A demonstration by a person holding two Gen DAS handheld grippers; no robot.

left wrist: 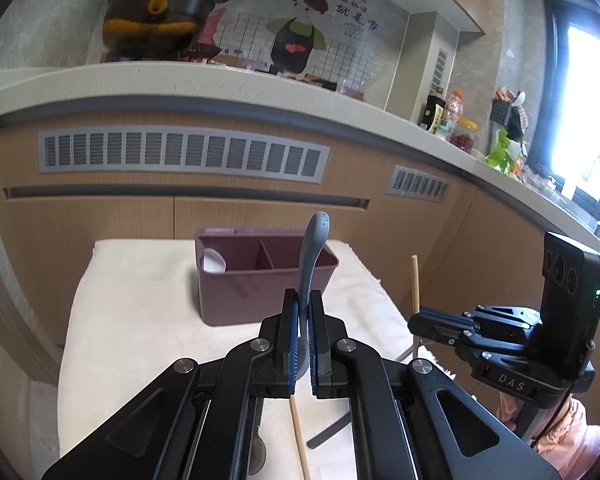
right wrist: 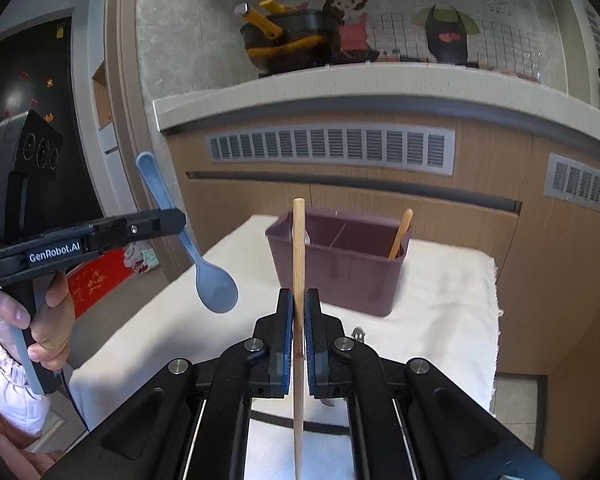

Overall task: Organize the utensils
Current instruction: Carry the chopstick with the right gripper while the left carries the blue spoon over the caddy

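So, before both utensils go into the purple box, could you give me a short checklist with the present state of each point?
1. Left gripper shut on the blue spoon: ok.
2. Right gripper shut on the wooden chopstick: ok.
3. Purple organizer box upright on the white cloth: ok.
4. Middle compartment free: cannot tell fully.
5. Right compartment already holds a wooden utensil, so chopstick's place is known: ok.
6. More utensils left on the cloth, such as another chopstick: not ok.
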